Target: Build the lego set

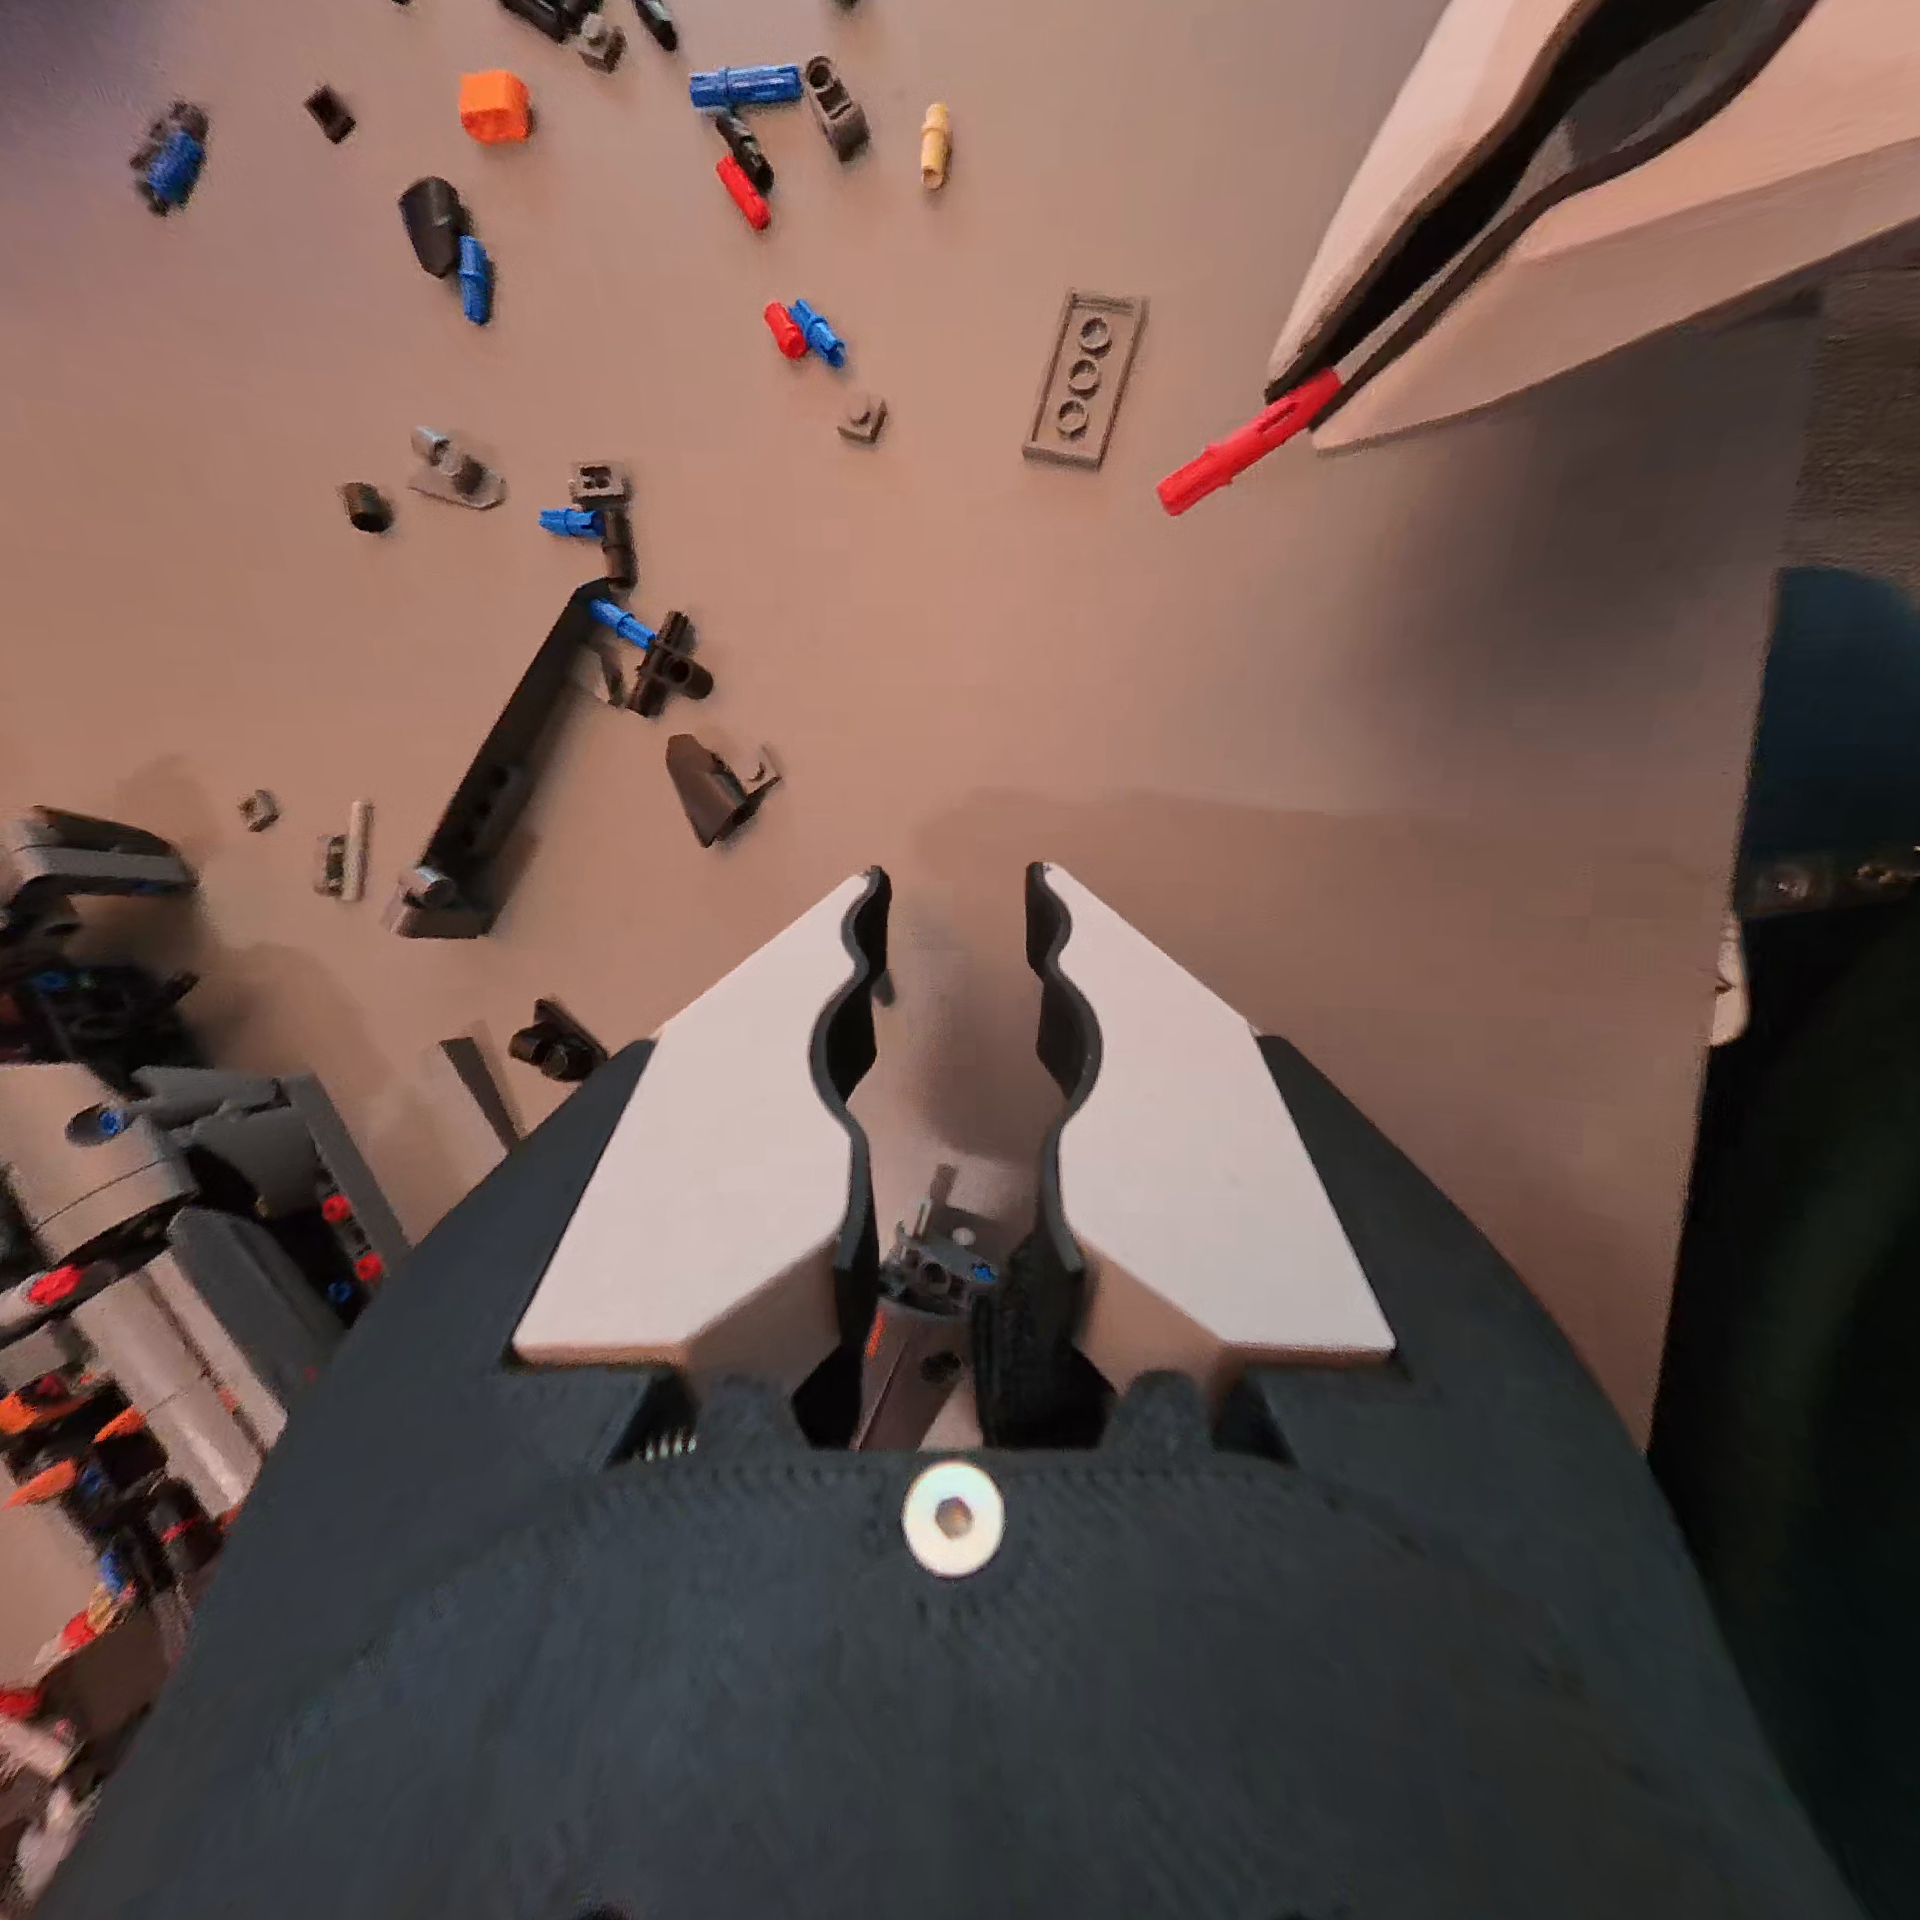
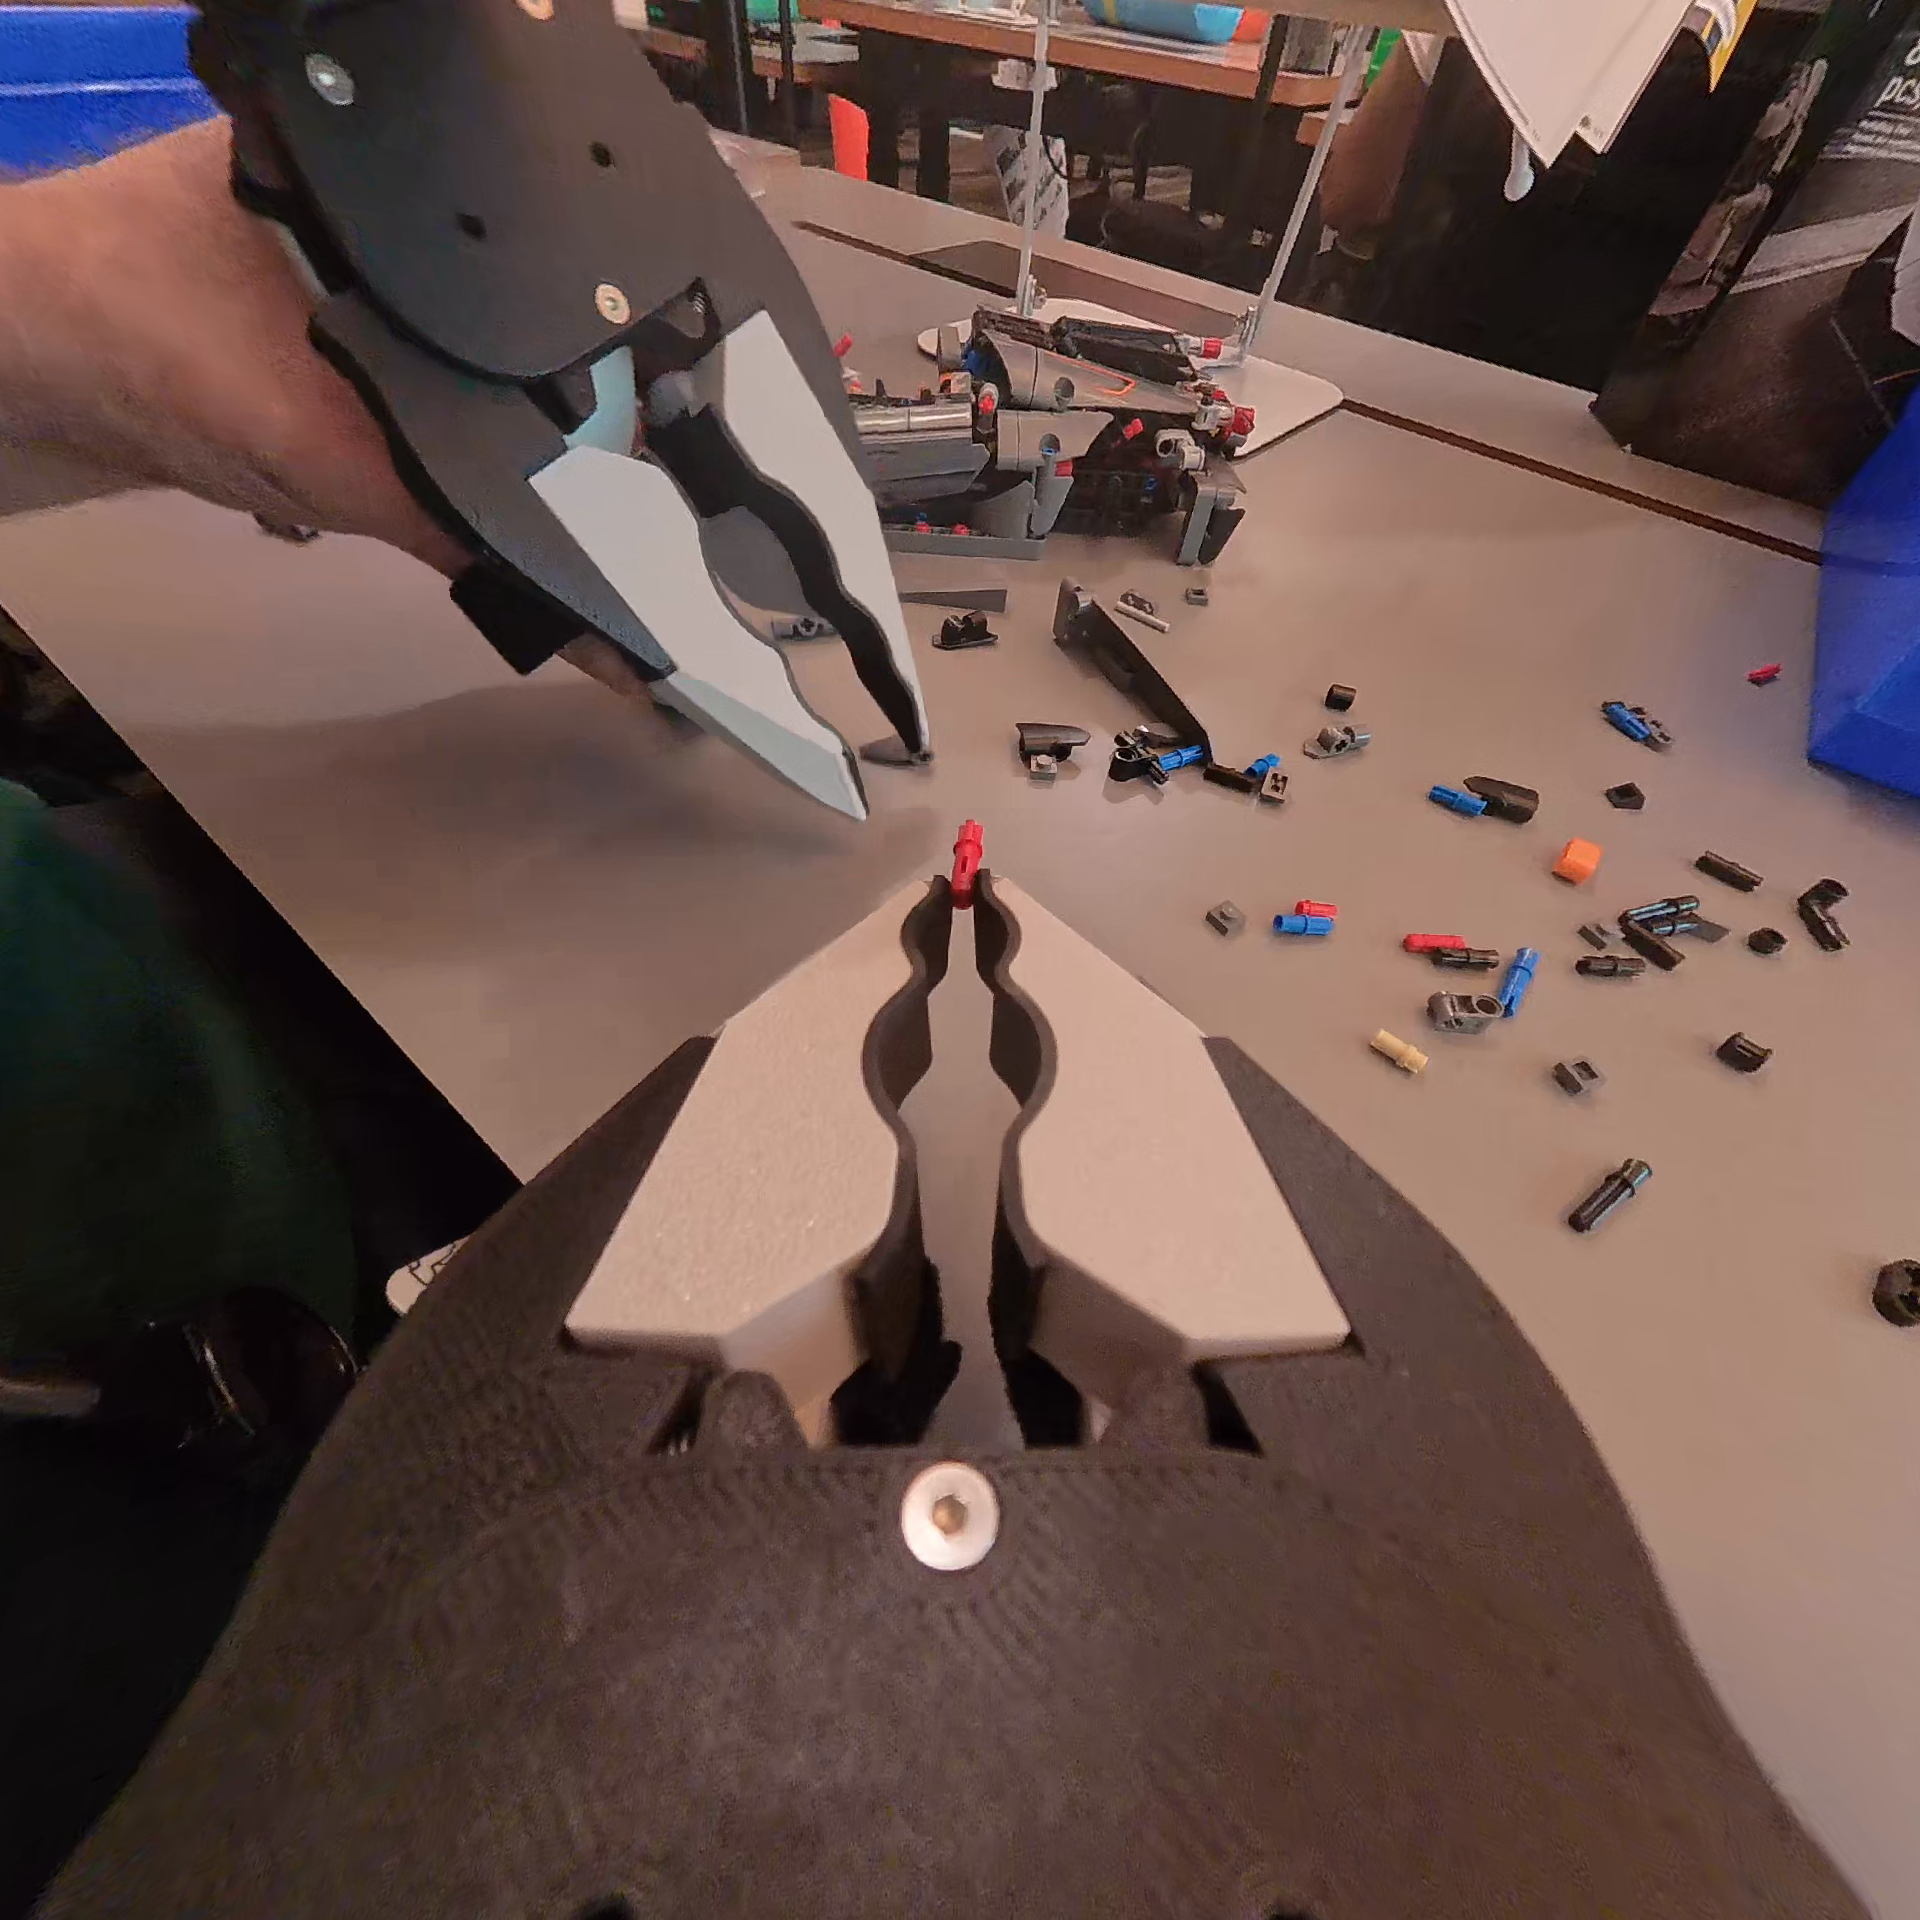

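— Right gripper (image 2: 966, 883) of mine is pinching a red pin (image 2: 966, 860) at its fingertips, above the grey table (image 2: 623, 935).
— Your left?
— Left gripper (image 1: 956, 883) spread, empty; half-built lego model (image 2: 1049, 436) sits beyond, loose pieces scattered right.

Left gripper (image 1: 956, 883): matte black printed body, pale grey wedge fingers (image 1: 727, 1143), wavy black inner pads, silver hex screw at 6 o'clock. Right gripper (image 2: 966, 883): identical build, same screw.
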A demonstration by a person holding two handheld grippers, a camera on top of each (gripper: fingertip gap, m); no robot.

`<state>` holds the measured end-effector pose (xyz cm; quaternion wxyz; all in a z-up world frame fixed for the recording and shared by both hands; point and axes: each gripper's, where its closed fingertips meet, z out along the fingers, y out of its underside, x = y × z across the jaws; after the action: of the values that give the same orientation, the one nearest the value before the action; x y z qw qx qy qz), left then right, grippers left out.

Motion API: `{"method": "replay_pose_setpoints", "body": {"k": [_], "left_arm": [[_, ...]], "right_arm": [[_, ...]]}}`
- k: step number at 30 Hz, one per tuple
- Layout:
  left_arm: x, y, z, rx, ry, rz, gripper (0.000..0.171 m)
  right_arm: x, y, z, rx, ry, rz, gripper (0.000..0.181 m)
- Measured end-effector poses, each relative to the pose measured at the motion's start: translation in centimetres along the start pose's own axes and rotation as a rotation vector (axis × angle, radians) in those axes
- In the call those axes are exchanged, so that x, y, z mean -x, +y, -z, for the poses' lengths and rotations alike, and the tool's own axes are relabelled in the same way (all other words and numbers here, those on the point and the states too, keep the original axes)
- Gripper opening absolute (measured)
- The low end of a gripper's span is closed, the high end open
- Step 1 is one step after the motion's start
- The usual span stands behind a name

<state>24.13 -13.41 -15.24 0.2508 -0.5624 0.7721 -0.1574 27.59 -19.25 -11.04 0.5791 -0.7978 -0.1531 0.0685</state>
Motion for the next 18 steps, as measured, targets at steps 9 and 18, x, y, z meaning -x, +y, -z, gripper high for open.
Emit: {"method": "replay_pose_setpoints", "body": {"k": [9,18], "left_arm": [[2.2,2.0,0.2,0.072,-0.072,0.098,0.026],[1.7,1.7,-0.7,0.102,-0.016,0.027,0.005]], "right_arm": [[0.1,0.1,0.0,0.004,-0.007,-0.003,0.002],[0.0,0.1,-0.1,0.006,-0.01,-0.004,0.002]]}}
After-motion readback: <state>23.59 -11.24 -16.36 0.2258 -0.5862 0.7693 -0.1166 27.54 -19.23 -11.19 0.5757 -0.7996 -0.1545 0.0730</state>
